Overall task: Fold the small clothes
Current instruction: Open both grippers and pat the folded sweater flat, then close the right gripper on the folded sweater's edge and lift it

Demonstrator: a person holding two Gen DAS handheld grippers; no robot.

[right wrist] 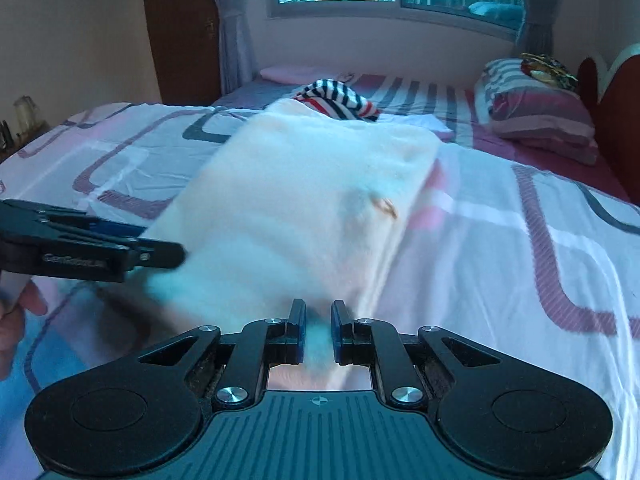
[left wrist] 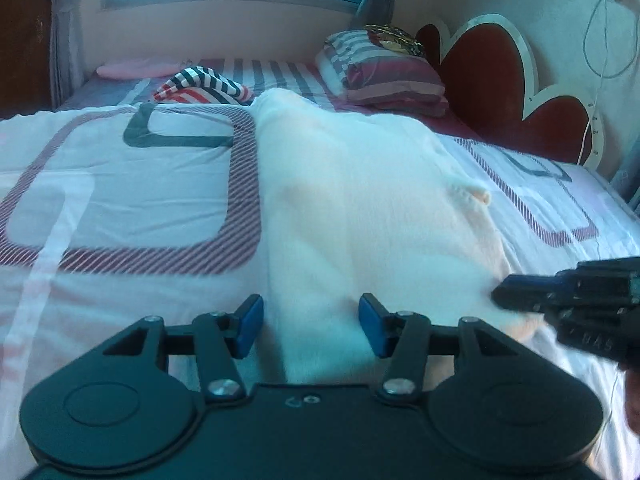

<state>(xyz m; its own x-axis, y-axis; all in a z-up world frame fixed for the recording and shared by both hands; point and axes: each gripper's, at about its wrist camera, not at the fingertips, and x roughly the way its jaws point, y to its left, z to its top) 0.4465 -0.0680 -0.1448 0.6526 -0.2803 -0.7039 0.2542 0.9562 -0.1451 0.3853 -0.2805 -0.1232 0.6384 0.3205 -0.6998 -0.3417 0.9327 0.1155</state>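
A white fluffy garment (left wrist: 360, 200) (right wrist: 300, 184) lies lengthwise on the patterned bed cover (left wrist: 120, 184) (right wrist: 520, 260), blurred by motion. A small loop (left wrist: 482, 196) (right wrist: 388, 206) sticks out near its right edge. My left gripper (left wrist: 312, 328) hangs over the garment's near left edge. Its blue pads stand well apart and the left one is clear of the cloth. From the right wrist view it (right wrist: 176, 256) comes in from the left. My right gripper (right wrist: 318, 332) is shut on a pinch of the near edge, and its tip (left wrist: 500, 292) meets the garment's near right corner.
A red, white and navy striped garment (left wrist: 204, 88) (right wrist: 340, 100) lies behind the white one. A striped pillow (left wrist: 384, 76) (right wrist: 536, 112) rests by the red headboard (left wrist: 492, 80). A pink cloth (left wrist: 136, 68) sits at the far edge. A hand (right wrist: 16, 320) shows at the left.
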